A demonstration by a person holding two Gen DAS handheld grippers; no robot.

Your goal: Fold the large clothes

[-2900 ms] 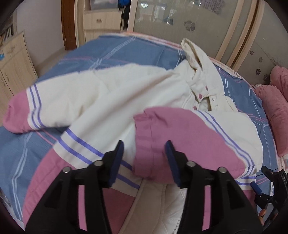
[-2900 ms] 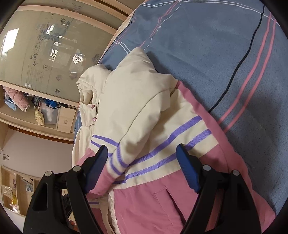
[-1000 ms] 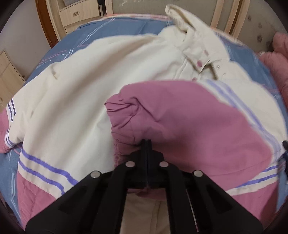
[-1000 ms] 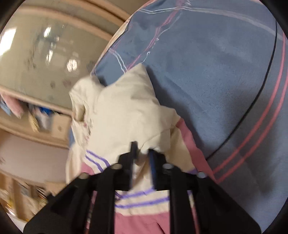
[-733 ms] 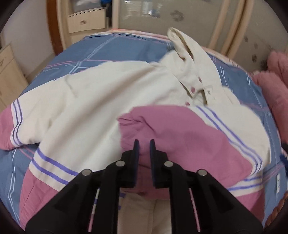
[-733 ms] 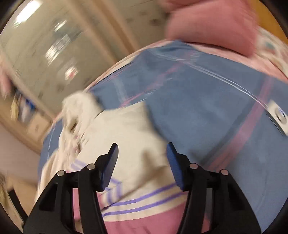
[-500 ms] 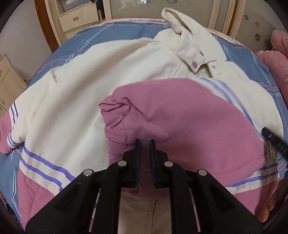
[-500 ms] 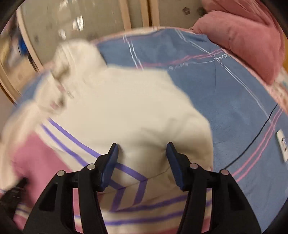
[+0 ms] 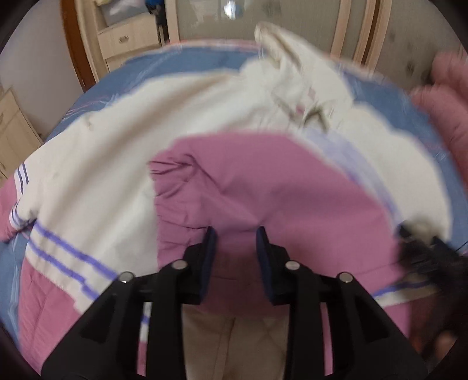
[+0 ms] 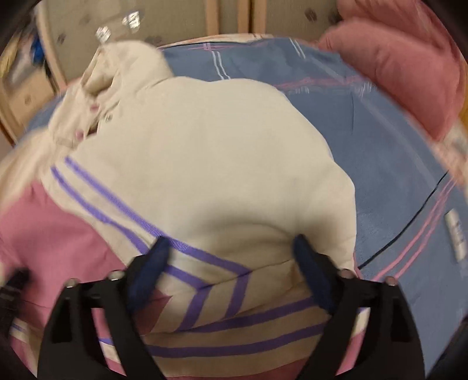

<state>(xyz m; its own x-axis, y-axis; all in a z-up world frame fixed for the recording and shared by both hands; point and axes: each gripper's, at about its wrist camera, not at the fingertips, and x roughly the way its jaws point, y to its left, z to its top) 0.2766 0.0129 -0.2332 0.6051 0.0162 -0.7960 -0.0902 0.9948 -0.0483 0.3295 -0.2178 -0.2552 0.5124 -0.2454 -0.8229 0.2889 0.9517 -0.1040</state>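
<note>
A cream jacket (image 9: 111, 163) with pink cuffs and hem and purple stripes lies spread on the bed; it also shows in the right wrist view (image 10: 204, 163). Its right sleeve is folded across the front, with the pink cuff (image 9: 263, 190) on top. My left gripper (image 9: 236, 233) is open, its jaws just above the pink cuff and holding nothing. My right gripper (image 10: 231, 245) is wide open over the folded cream sleeve near the purple stripes, holding nothing. It also appears blurred at the right edge of the left wrist view (image 9: 424, 248).
The bed has a blue sheet (image 10: 395, 163) with pink and white lines. Pink pillows (image 10: 403, 64) lie at the far right. A wardrobe with glass doors (image 9: 263, 17) stands behind the bed, and wooden drawers (image 9: 128, 38) at the far left.
Both grippers were shut on the sleeve a second ago and have let go. The left jaws opened wider, the right gripper swung round to face the headboard and opened wide.
</note>
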